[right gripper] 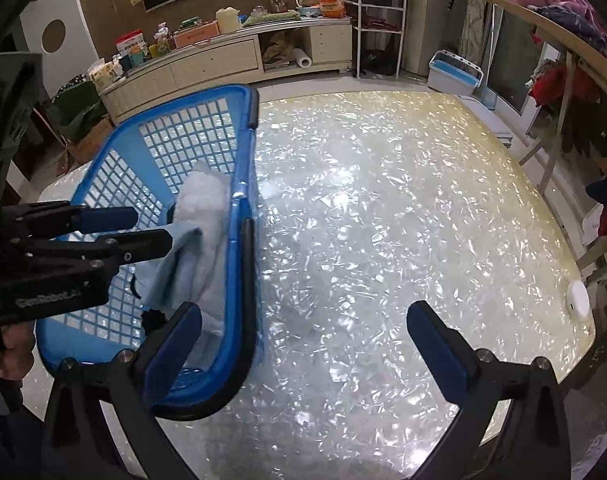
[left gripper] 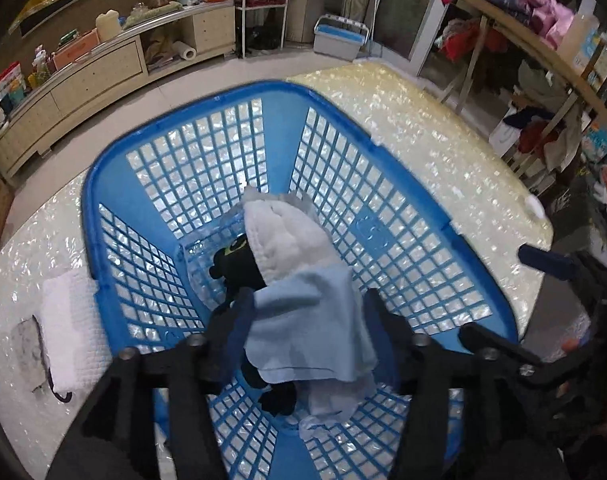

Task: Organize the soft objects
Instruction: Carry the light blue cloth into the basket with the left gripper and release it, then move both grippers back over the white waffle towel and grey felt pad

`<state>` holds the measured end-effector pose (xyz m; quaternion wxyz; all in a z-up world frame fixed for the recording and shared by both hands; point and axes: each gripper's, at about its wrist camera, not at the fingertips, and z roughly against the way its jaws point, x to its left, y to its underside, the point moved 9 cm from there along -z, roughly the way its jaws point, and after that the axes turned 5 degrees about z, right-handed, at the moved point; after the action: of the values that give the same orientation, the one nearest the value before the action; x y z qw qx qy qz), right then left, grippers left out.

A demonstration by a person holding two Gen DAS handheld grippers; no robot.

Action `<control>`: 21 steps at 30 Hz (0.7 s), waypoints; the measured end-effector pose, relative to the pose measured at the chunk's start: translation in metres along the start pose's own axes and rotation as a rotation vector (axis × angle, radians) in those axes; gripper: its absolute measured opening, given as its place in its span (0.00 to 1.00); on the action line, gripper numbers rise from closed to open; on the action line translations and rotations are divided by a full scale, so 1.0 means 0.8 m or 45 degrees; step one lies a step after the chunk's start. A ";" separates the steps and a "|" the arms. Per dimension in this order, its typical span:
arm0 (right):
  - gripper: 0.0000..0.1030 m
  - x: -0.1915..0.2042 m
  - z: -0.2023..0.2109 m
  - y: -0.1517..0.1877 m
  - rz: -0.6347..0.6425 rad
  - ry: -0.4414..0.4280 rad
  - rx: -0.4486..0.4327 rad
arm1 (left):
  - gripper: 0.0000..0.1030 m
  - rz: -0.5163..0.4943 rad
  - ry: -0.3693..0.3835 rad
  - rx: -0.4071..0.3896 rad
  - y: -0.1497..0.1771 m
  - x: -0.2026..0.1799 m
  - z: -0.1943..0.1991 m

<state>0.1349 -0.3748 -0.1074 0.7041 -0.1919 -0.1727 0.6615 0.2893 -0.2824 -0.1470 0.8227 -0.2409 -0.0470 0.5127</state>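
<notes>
A blue lattice basket point(left gripper: 407, 148) stands on the pearly table; it also shows at the left of the right wrist view point(right gripper: 245, 128). Inside lie a white towel point(left gripper: 287, 236), a black plush toy point(left gripper: 233, 264) and a light blue cloth point(left gripper: 307, 332). My left gripper point(left gripper: 307, 304) hangs over the basket with its jaws apart, and the light blue cloth drapes between its fingers point(right gripper: 143, 242). My right gripper point(right gripper: 303, 320) is open and empty above the bare table, just right of the basket.
A folded white towel point(left gripper: 69, 328) lies on the table left of the basket. A small white round object point(right gripper: 577, 298) sits near the table's right edge. A cluttered cabinet point(right gripper: 223, 60) and clothes racks point(right gripper: 571, 40) stand beyond the table.
</notes>
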 end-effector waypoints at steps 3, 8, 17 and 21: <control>1.00 0.004 0.008 -0.003 -0.014 -0.019 -0.028 | 0.72 -0.002 0.010 -0.058 -0.001 0.003 0.026; 1.00 0.024 0.044 -0.017 -0.013 -0.052 -0.158 | 0.78 -0.030 -0.056 -0.118 0.013 0.014 0.075; 1.00 0.096 0.086 -0.028 0.095 -0.125 -0.256 | 0.86 0.074 -0.152 -0.198 0.054 0.067 0.151; 1.00 0.130 0.093 -0.035 0.121 -0.151 -0.259 | 0.97 0.130 -0.209 -0.238 0.079 0.103 0.181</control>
<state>0.1288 -0.2693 -0.0302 0.6375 -0.2308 -0.2709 0.6833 0.2294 -0.1379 -0.0620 0.7630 -0.2758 -0.1496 0.5651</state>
